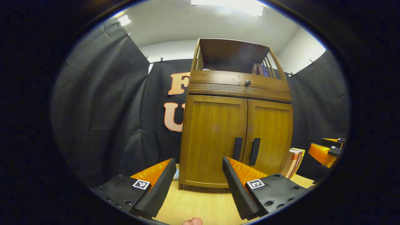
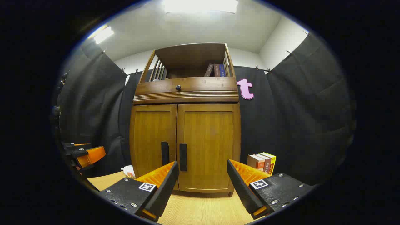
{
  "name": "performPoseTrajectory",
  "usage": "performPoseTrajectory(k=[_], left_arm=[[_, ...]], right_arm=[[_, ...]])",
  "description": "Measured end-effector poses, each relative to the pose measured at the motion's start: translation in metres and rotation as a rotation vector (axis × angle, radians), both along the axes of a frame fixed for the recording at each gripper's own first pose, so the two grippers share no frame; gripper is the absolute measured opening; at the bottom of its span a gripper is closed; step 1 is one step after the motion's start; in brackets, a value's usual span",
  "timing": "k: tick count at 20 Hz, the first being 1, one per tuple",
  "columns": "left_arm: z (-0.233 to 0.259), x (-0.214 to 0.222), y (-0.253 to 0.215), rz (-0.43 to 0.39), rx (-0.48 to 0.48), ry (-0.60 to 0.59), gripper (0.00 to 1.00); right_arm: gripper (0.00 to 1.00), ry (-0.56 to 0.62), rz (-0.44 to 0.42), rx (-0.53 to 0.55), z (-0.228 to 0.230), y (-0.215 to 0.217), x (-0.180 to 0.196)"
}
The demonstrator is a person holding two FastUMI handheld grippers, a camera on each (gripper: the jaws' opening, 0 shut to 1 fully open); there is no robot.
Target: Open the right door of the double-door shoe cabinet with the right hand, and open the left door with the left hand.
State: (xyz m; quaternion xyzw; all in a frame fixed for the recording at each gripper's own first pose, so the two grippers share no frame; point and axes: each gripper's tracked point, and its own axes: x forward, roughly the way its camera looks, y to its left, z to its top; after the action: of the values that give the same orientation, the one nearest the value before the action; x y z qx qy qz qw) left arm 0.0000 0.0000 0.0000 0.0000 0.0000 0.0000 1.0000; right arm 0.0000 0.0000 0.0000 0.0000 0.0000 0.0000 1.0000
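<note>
In the left gripper view, the left gripper [image 1: 197,184] is being held wide apart, empty; the cabinet [image 1: 236,125] is standing at 12 o'clock, both doors shut.

In the right gripper view, the right gripper [image 2: 201,184] is likewise being held spread, the right door [image 2: 207,147] ahead, untouched. Nothing is done yet.

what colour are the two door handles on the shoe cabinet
Black: two upright bars on the brown wooden doors, the left handle and right handle, clearest in the right gripper view.
</note>
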Motion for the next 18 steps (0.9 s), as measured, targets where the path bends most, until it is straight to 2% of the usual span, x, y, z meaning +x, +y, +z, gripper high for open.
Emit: performPoseTrajectory(k=[3, 4, 5, 7, 8, 9, 10, 12, 13, 14, 18], left_arm=[[0.001, 0.001, -0.004, -0.007, -0.007, -0.006, 0.94], [0.000, 0.001, -0.005, -0.006, -0.008, -0.004, 0.93], [0.000, 0.002, -0.005, -0.006, -0.007, -0.005, 0.93], [0.002, 0.002, -0.008, -0.008, -0.008, -0.010, 0.92], [0.004, 0.002, -0.010, -0.010, -0.006, -0.013, 0.92], [0.004, 0.001, -0.011, -0.009, -0.002, -0.018, 0.92], [0.008, 0.001, -0.010, -0.001, 0.005, -0.031, 0.92], [0.014, 0.000, -0.014, -0.007, 0.019, -0.048, 0.93], [0.015, -0.001, -0.016, -0.012, 0.025, -0.049, 0.93], [0.016, -0.001, -0.017, -0.015, 0.029, -0.052, 0.93], [0.019, -0.002, -0.019, -0.020, 0.027, -0.055, 0.93]], right_arm=[[1.00, 0.003, -0.004, -0.012, -0.002, -0.005, 0.001], [0.94, 0.006, -0.005, -0.015, -0.003, -0.007, 0.001], [1.00, 0.007, -0.004, -0.017, -0.003, -0.007, 0.000], [1.00, 0.006, -0.003, -0.016, -0.003, -0.009, -0.001], [0.94, 0.005, -0.004, -0.015, -0.003, -0.009, -0.001], [0.94, 0.004, -0.004, -0.013, -0.003, -0.010, 0.000], [1.00, 0.003, -0.007, -0.012, -0.002, -0.012, 0.000], [1.00, 0.000, -0.017, -0.013, -0.003, -0.015, -0.002], [0.94, 0.000, -0.018, -0.011, -0.003, -0.016, -0.003], [1.00, 0.002, -0.019, -0.007, -0.005, -0.016, -0.002], [1.00, 0.010, -0.022, 0.006, -0.006, -0.016, -0.005]])
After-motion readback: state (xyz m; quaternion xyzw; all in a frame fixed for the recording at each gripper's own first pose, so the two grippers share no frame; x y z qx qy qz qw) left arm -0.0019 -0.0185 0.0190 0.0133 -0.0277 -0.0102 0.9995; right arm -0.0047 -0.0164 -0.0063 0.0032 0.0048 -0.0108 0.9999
